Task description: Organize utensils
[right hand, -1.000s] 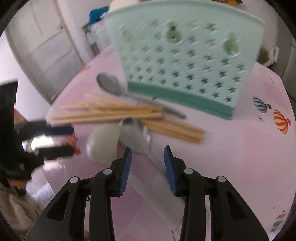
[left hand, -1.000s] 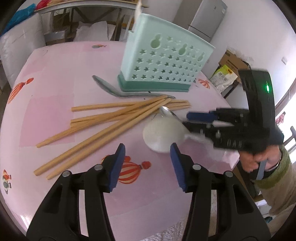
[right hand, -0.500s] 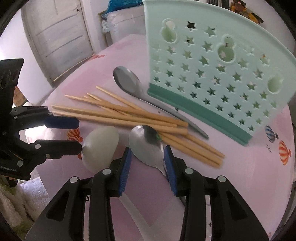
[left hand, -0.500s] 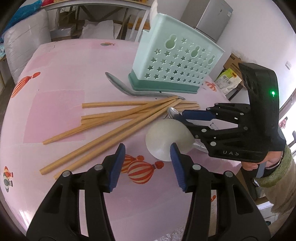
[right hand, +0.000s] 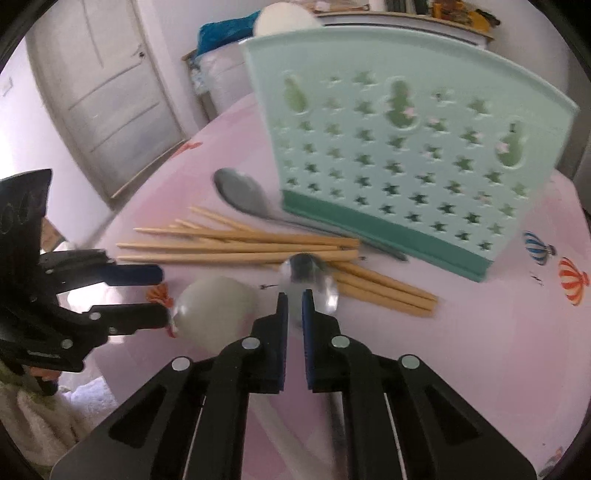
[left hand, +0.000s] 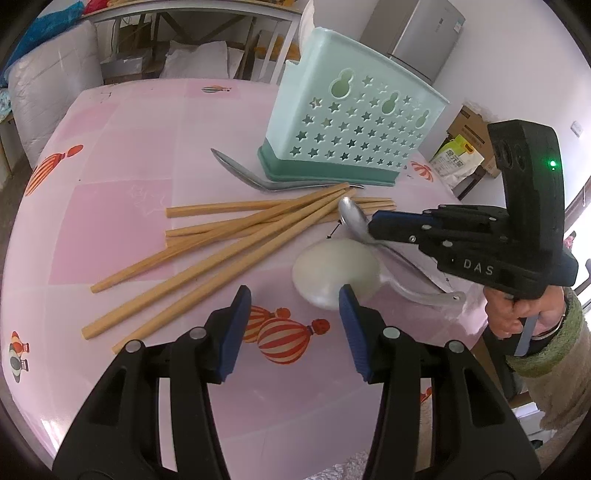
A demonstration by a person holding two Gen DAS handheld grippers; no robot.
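Observation:
My right gripper (right hand: 293, 306) (left hand: 373, 229) is closing its jaws on the neck of a metal spoon (right hand: 308, 280) (left hand: 352, 219). The pads press on it and its bowl tilts up over the chopsticks (left hand: 229, 243) (right hand: 240, 247). My left gripper (left hand: 291, 306) (right hand: 160, 295) hangs open just before the bowl of a white ceramic spoon (left hand: 336, 273) (right hand: 216, 314), holding nothing. A second metal spoon (left hand: 240, 173) (right hand: 243, 195) lies against the base of the mint star-pierced utensil holder (left hand: 351, 129) (right hand: 399, 155).
The pink table (left hand: 110, 206) with balloon prints carries it all. A white utensil end (right hand: 284, 16) sticks up out of the holder. A sleeved hand (left hand: 524, 314) grips the right tool at the table's right edge. Boxes and a fridge stand beyond.
The right gripper's jaws have closed from well apart to nearly together around the metal spoon, whose bowl has tilted up. The left gripper has stayed open in the same place.

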